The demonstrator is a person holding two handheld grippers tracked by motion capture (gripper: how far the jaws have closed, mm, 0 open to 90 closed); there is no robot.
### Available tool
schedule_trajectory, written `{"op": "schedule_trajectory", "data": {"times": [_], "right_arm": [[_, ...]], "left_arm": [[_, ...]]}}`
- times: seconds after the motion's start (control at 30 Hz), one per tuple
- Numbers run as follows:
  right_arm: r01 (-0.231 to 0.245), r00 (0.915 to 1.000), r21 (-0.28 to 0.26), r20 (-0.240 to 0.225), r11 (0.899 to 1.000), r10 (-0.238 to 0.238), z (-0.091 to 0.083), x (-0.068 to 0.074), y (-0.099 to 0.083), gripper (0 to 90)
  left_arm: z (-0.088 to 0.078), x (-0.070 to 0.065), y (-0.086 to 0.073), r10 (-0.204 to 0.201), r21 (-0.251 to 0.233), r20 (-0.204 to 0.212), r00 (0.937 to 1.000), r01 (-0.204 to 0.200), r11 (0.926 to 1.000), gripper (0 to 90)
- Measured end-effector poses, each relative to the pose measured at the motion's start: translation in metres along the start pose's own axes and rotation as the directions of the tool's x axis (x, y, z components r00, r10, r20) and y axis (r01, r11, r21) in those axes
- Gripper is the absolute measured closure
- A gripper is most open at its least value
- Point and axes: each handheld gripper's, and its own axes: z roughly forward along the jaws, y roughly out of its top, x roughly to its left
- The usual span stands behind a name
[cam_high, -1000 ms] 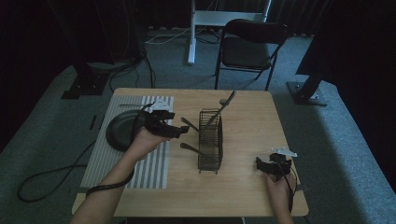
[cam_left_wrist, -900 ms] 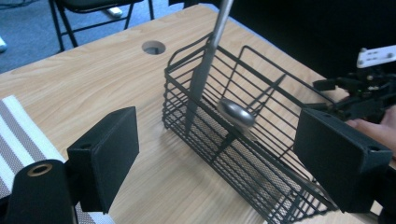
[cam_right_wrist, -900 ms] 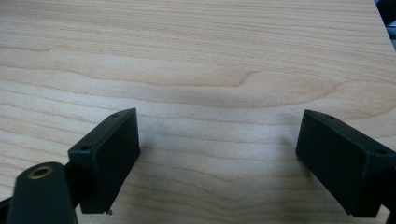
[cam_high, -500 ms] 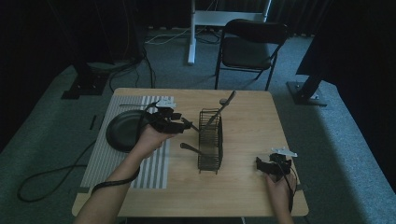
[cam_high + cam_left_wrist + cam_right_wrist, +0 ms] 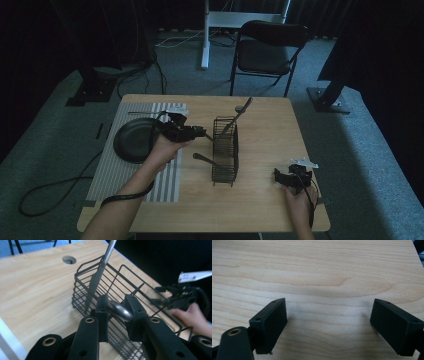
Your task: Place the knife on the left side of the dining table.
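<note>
The left gripper (image 5: pixel 197 133) hangs over the middle of the table (image 5: pixel 265 125), just left of the wire basket (image 5: pixel 225 156), and its jaws have just been closing. In the left gripper view they clamp the rounded metal end of a utensil (image 5: pixel 120 311), which lies crosswise between the pads (image 5: pixel 103 307) right at the basket's (image 5: pixel 110 285) near rim. Which kind of utensil it is cannot be told. A second utensil (image 5: pixel 239 113) stands tilted in the basket's far end, its handle leaning toward the table's far edge, and a third (image 5: pixel 206 159) pokes out of the basket's left side. A black plate (image 5: pixel 134 140) lies on a striped mat (image 5: pixel 112 170) along the left edge. The right gripper (image 5: pixel 290 178) rests low near the right front corner, well apart from the basket, its jaws wide apart over bare wood (image 5: pixel 317 277) with nothing between them.
</note>
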Motion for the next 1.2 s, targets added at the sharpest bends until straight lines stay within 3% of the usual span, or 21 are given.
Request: {"op": "schedule_trajectory", "data": {"times": [0.2,0.23,0.4,0.57,0.7,1.03,1.2], "right_arm": [[-0.001,1.0,0.0,0.0,1.0,0.001,0.0,0.0,0.0,13.0],[0.001,1.0,-0.001,0.0,1.0,-0.001,0.0,0.0,0.0,13.1],[0.0,1.0,-0.001,0.0,1.0,0.0,0.0,0.0,0.0,13.1],[0.0,1.0,-0.001,0.0,1.0,0.0,0.0,0.0,0.0,13.1],[0.0,1.0,-0.001,0.0,1.0,0.0,0.0,0.0,0.0,13.1],[0.0,1.0,0.0,0.0,1.0,0.0,0.0,0.0,0.0,13.1],[0.001,1.0,0.0,0.0,1.0,-0.001,0.0,0.0,0.0,13.1]], "left_arm": [[-0.002,-0.009,-0.002,0.026,-0.026,-0.014,0.9996,-0.027,0.9993,77.0],[-0.004,-0.015,-0.001,0.059,-0.041,-0.027,0.9979,-0.06,0.9974,77.4],[-0.009,-0.025,0.003,0.102,-0.073,-0.009,0.9948,-0.102,0.9921,80.7],[-0.009,-0.028,0.004,0.105,-0.085,0.002,0.9944,-0.105,0.9909,83.3],[-0.008,-0.029,0.007,0.085,-0.101,0.049,0.9952,-0.079,0.9918,83.7],[-0.022,-0.044,0.015,0.156,-0.117,0.059,0.986,-0.149,0.982,83.8],[-0.029,-0.048,0.017,0.172,-0.134,0.063,0.9831,-0.162,0.9776,83.9]]}}
